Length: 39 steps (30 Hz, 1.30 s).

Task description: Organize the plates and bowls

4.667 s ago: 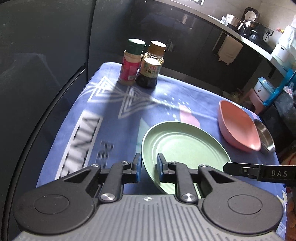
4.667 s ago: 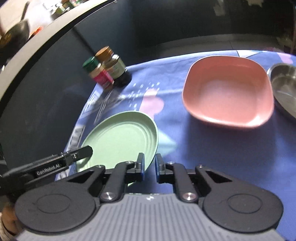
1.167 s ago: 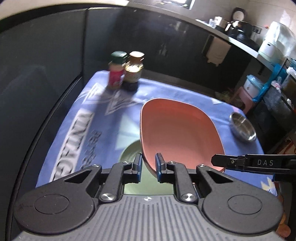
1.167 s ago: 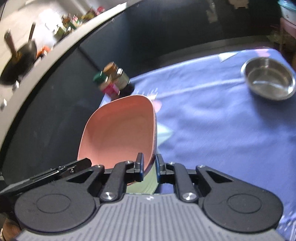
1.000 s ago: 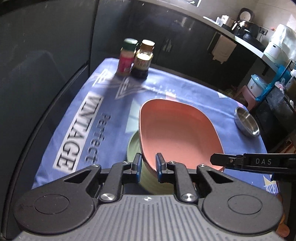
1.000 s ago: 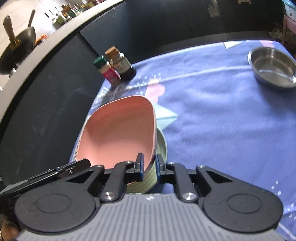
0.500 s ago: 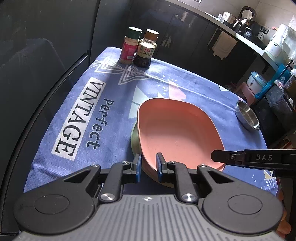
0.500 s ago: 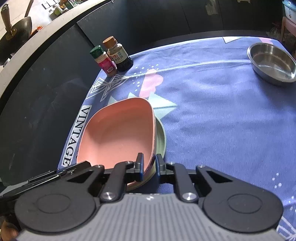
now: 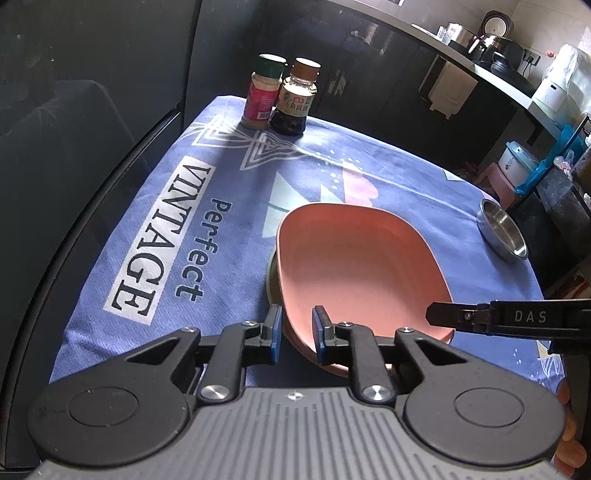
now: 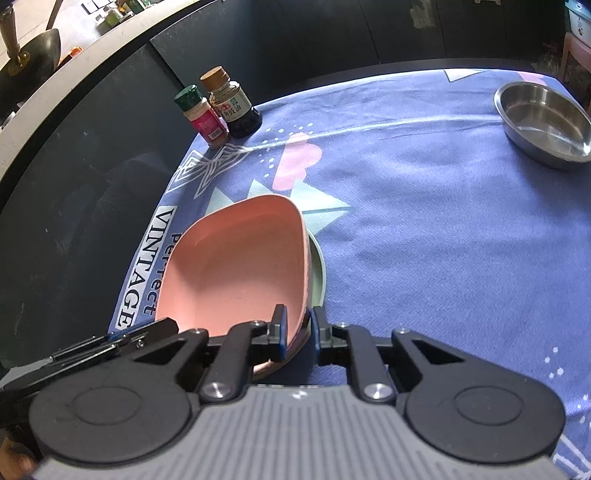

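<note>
A pink squarish bowl (image 9: pixel 354 273) sits on a green plate (image 9: pixel 272 273) on the blue tablecloth; it also shows in the right wrist view (image 10: pixel 240 269), with the green plate's rim (image 10: pixel 319 273) peeking out on its right. My left gripper (image 9: pixel 296 334) straddles the pink bowl's near left rim, its jaws slightly apart around it. My right gripper (image 10: pixel 296 332) straddles the bowl's near right rim the same way. A steel bowl (image 9: pixel 502 236) sits at the far right, also in the right wrist view (image 10: pixel 543 123).
Two seasoning bottles, a red one (image 9: pixel 264 98) and a dark one (image 9: pixel 295 101), stand at the cloth's far left corner. The blue tablecloth (image 10: pixel 443 221) ends at dark cabinets on the left. A kitchen counter with appliances (image 9: pixel 498 26) lies behind.
Both grippers carried the pink bowl over and lowered it onto the green plate. In the last half second both grippers' jaws have eased apart around the rim.
</note>
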Motion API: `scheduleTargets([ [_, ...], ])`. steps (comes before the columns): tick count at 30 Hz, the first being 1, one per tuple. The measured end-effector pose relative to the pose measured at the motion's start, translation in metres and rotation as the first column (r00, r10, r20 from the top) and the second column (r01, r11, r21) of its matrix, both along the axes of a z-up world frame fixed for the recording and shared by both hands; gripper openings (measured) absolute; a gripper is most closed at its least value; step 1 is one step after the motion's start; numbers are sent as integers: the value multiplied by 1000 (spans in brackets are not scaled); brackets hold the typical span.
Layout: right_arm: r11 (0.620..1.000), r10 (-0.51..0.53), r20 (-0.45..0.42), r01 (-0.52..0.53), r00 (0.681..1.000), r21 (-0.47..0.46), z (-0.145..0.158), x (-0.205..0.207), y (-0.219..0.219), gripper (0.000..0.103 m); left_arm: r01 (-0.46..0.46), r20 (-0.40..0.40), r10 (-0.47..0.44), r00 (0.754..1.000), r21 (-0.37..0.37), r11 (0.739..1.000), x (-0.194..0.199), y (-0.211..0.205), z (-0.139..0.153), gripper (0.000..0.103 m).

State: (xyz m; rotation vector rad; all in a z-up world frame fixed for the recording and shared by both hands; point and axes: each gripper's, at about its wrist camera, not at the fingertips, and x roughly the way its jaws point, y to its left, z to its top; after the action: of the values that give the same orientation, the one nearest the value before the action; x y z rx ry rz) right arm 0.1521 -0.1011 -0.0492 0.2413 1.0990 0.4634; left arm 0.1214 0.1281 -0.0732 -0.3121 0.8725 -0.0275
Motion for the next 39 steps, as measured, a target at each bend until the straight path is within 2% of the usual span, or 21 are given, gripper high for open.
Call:
scheduleTargets([
  [8,1000,-5,32,5,999,-8,6,-1,-3,13,-19,6,19,1000,0,1000,-1,5,3,19],
  [14,1000,-17,49,17,999,-5,12,-3,-11,13,-39,39,39,998,12,999,-6,4,16,25],
  [18,998,-69,74,69,995,1,22,-2,-34,13,-33,78,31,996,21,999,-9,-3,30,34],
  [21,990,-142,96,143,985,2,31,0,-64,13,-5,94,2,996,39,999,-5,-16,39,36],
  [24,972,-235,113,236,965,4,37,5,-100,13,29,97,-34,995,57,998,4,-33,47,38],
  [27,936,-349,143,353,926,1,43,13,-139,12,73,119,-80,990,65,995,8,-54,53,42],
  [30,879,-469,163,477,868,-9,42,33,-176,21,109,128,-118,985,72,991,12,-75,55,46],
  [32,843,-529,156,538,834,-16,35,48,-195,32,129,128,-137,982,75,989,17,-89,57,46],
  [36,817,-573,99,577,814,-13,12,79,-213,32,151,125,-158,979,67,986,32,-112,59,47],
  [39,805,-590,89,593,803,-18,-3,93,-215,32,172,112,-177,978,60,983,48,-130,58,47],
])
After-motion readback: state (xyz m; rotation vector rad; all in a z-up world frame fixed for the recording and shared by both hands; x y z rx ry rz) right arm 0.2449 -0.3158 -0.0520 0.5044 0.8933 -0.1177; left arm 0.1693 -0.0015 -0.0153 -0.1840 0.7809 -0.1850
